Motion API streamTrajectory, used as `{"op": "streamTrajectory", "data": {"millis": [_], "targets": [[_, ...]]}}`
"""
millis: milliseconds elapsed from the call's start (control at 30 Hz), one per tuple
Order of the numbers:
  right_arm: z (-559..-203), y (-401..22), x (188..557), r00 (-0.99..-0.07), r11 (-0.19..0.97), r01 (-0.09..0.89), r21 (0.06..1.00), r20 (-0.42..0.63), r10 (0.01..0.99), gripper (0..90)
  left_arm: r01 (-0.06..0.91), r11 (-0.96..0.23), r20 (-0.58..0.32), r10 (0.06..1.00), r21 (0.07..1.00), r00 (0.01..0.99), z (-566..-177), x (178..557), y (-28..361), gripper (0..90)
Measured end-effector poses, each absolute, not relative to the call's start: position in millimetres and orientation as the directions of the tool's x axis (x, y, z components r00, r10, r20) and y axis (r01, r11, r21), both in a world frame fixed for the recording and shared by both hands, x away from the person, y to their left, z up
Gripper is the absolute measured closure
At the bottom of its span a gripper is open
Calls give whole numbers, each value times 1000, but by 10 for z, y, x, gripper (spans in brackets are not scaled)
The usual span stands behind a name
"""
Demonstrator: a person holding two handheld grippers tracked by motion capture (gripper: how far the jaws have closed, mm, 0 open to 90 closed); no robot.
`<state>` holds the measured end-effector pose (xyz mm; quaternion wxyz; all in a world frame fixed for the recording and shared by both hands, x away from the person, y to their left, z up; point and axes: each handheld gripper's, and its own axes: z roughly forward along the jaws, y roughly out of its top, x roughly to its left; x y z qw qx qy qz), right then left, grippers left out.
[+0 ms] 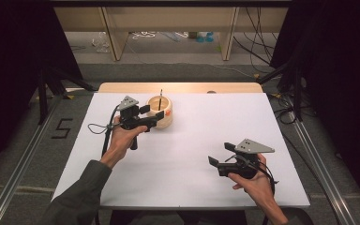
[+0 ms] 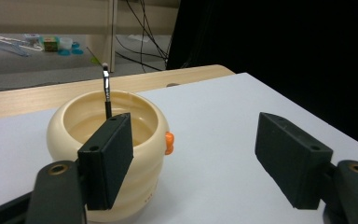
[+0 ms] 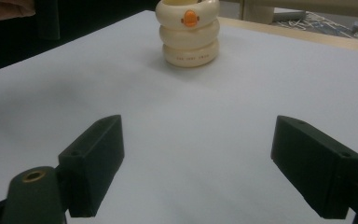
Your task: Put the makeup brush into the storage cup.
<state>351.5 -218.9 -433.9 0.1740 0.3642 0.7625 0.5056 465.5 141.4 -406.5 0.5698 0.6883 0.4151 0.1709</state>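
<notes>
A cream ribbed cup [image 1: 161, 112] with an orange knob [image 2: 168, 142] stands at the back left of the white table [image 1: 192, 159]. A thin dark brush [image 1: 161, 96] stands upright in it, tip up. My left gripper [image 1: 152, 111] sits just at the cup's near left side, open. In the left gripper view its left jaw overlaps the cup [image 2: 147, 168] below the brush [image 2: 106, 91], and the pads press on nothing. My right gripper [image 1: 220, 153] rests low at the near right, open and empty, pointing across the table at the cup [image 3: 189, 39].
A wooden strip [image 1: 178, 87] runs along the table's far edge. Beyond it are shelf legs [image 1: 112, 37] and cables on the floor. Dark curtains flank both sides, and metal rails [image 1: 318, 164] run beside the table. White surface lies between the two grippers.
</notes>
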Motion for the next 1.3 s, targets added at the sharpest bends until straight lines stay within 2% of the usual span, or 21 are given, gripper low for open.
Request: {"op": "streamTrajectory", "data": {"millis": [133, 367, 500, 633, 667, 833, 933, 1000, 1100, 1300], "targets": [[-4354, -2180, 3529, -680, 215, 362, 907, 100, 726, 179, 361, -16, -225, 756, 933, 615, -4067, 4590, 1389, 264], [-4344, -2169, 3515, -684, 208, 386, 899, 128, 719, 179, 370, -25, -227, 752, 929, 619, -4114, 4479, 1362, 263], [-4350, -2172, 3527, -681, 211, 360, 909, 102, 725, 179, 361, -31, -218, 747, 932, 628, -4125, 4436, 1374, 263], [-4347, -2164, 3512, -685, 205, 386, 899, 130, 717, 177, 356, -43, -207, 746, 933, 633, -4136, 4385, 1376, 262], [-4348, -2163, 3512, -684, 207, 385, 899, 128, 718, 177, 366, -29, -223, 746, 930, 627, -4143, 4364, 1368, 261], [-4350, -2172, 3522, -681, 223, 374, 900, 104, 725, 176, 346, -62, -192, 734, 936, 652, -4151, 4286, 1366, 253], [-4359, -2166, 3529, -682, 201, 366, 909, 115, 722, 176, 350, -68, -193, 727, 934, 659, -4161, 4233, 1356, 251], [-4350, -2166, 3515, -679, 190, 393, 900, 144, 720, 176, 342, -81, -181, 724, 936, 665, -4164, 4203, 1350, 249], [-4333, -2191, 3509, -670, 216, 384, 897, 110, 734, 175, 338, -91, -174, 717, 937, 674, -4173, 4159, 1340, 246], [-4338, -2181, 3510, -673, 204, 381, 902, 118, 730, 174, 343, -100, -172, 715, 934, 678, -4208, 4086, 1336, 225]]}}
